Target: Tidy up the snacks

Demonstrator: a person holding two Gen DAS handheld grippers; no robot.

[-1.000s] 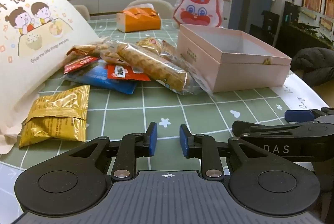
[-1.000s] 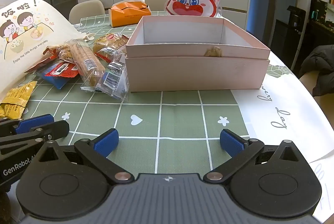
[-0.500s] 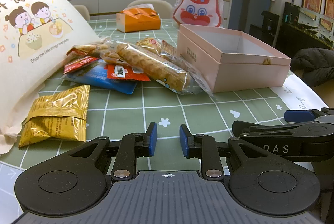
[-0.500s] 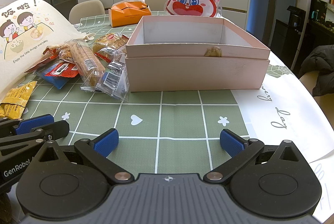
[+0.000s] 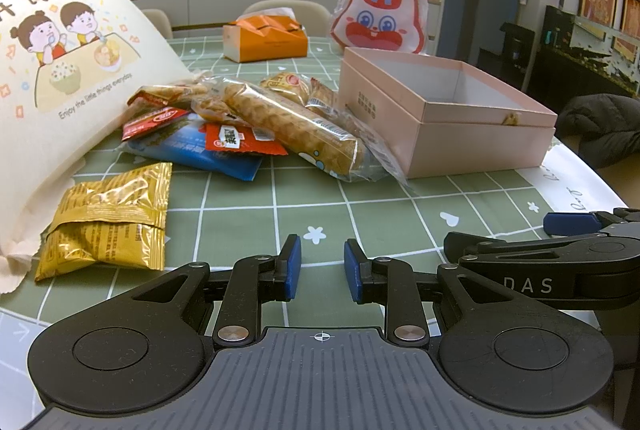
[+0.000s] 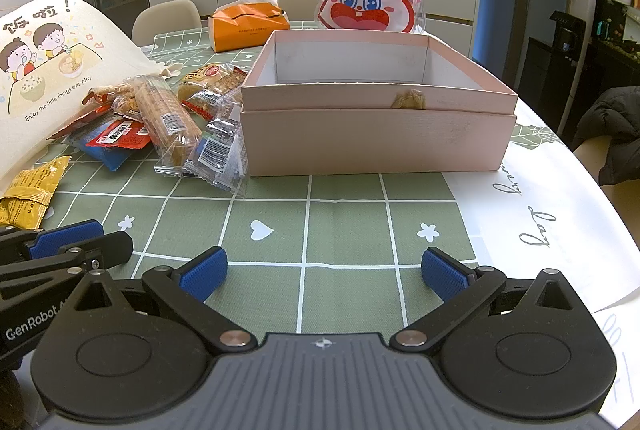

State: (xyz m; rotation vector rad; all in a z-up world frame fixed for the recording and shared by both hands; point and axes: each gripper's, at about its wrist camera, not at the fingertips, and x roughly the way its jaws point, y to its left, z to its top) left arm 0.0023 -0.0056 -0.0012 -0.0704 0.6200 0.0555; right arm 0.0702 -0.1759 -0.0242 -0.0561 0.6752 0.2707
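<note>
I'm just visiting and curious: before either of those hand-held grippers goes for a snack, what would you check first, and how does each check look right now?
1. Pink box open to receive snacks: ok, no lid on it.
2. Left gripper empty: ok, narrow gap, nothing between the pads.
3. Right gripper ready to grasp: ok, jaws wide, empty.
4. Snack pile unobstructed: ok, beside the box on the green tablecloth.
5. Gold packet lying apart from the pile: ok.
6. Box floor empty: cannot tell, the front wall hides it.

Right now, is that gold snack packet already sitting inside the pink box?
No, the gold snack packet lies on the green checked tablecloth beside the cloth bag, well apart from the pink box.
</note>
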